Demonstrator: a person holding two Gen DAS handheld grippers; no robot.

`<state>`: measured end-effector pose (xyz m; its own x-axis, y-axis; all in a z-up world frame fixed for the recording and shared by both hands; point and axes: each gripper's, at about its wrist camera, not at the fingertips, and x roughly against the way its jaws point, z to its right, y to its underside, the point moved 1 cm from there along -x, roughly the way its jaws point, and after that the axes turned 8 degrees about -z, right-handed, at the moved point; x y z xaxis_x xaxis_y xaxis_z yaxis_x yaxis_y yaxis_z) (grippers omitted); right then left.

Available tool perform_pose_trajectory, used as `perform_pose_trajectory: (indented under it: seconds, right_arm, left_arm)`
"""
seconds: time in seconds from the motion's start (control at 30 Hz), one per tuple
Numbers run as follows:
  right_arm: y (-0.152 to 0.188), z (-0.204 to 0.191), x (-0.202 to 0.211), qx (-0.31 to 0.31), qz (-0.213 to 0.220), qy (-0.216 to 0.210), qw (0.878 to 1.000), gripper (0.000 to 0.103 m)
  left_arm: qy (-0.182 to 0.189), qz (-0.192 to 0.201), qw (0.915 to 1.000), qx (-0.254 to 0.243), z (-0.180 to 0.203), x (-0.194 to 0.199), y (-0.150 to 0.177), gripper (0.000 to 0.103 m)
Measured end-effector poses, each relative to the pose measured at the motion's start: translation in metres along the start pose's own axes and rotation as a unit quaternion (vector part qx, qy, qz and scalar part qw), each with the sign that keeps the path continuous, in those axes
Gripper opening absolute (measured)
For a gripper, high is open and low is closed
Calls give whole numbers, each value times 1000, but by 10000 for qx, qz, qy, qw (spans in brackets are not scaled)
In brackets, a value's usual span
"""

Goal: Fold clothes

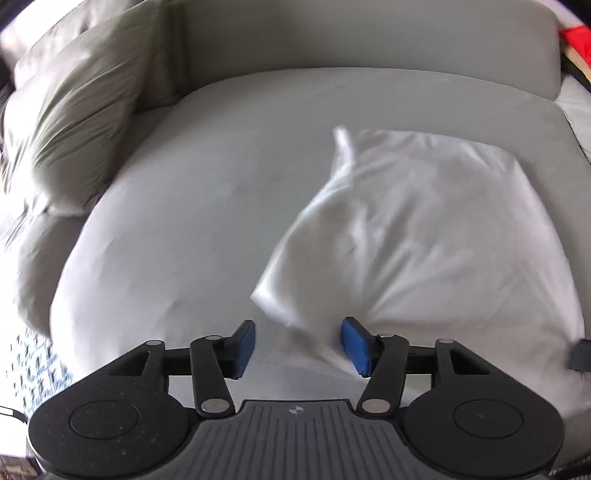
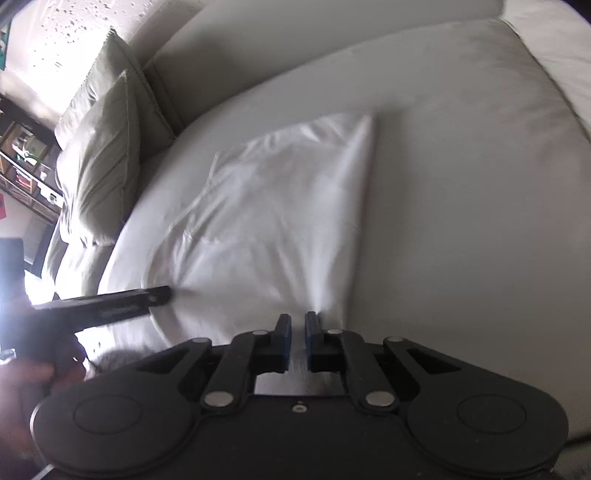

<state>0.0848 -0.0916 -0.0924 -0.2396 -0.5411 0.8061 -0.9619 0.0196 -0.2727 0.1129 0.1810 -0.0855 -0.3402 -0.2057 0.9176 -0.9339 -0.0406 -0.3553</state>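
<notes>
In the left wrist view, the left tool (image 1: pixel 298 345) stands with its pads apart, straddling the near edge of the white garment (image 1: pixel 424 236), which lies on the sofa cushion (image 1: pixel 192 206) toward two o'clock.

In the right wrist view, the right tool (image 2: pixel 297 332) is nearly together, seemingly pinching the garment's near corner, likely to carry a fold. No containers show.

- We see the garment (image 1: pixel 417 229) lying on the sofa seat (image 1: pixel 192 206), toward its right half in the left wrist view.
- The cushions (image 1: pixel 70 122) lean at the seat's left end, against the backrest (image 1: pixel 351 33) behind.
- Our left claw (image 1: pixel 299 345) straddles the garment's near edge; our right claw (image 2: pixel 297 338) sits at its near corner.
</notes>
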Motion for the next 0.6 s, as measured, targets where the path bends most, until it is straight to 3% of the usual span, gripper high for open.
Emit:
perform_pose_trajectory:
  seconds: [0.07, 0.1, 0.13, 0.23, 0.37, 0.43, 0.53, 0.6]
  right_arm:
    - [7, 5, 16, 7, -34, 132, 9999, 12]
    - [12, 4, 21, 16, -16, 368, 9993, 19]
    - [18, 3, 29, -24, 130, 338, 9993, 19]
    - [27, 2, 46, -253, 547, -73, 9982, 20]
    - [22, -11, 42, -15, 920, -453, 9947, 20]
    - [17, -17, 27, 94, 761, -586, 9953, 20]
    - [13, -16, 2, 4, 210, -227, 9995, 17]
    - [21, -11, 5, -120, 65, -334, 9993, 17]
  left_arm:
    - [-66, 7, 10000, 37, -11, 12, 13, 46]
    - [-61, 95, 9999, 24, -15, 17, 16, 44]
    - [-53, 187, 9998, 10, -19, 21, 18, 44]
    - [292, 523, 9982, -102, -18, 34, 11, 49]
    - [871, 811, 9925, -281, 16, 36, 7, 59]
    - [1017, 596, 9925, -332, 32, 24, 5, 59]
    - [1057, 37, 9931, -502, 48, 4, 10, 59]
    - [1070, 86, 9930, -485, 42, 5, 15, 60]
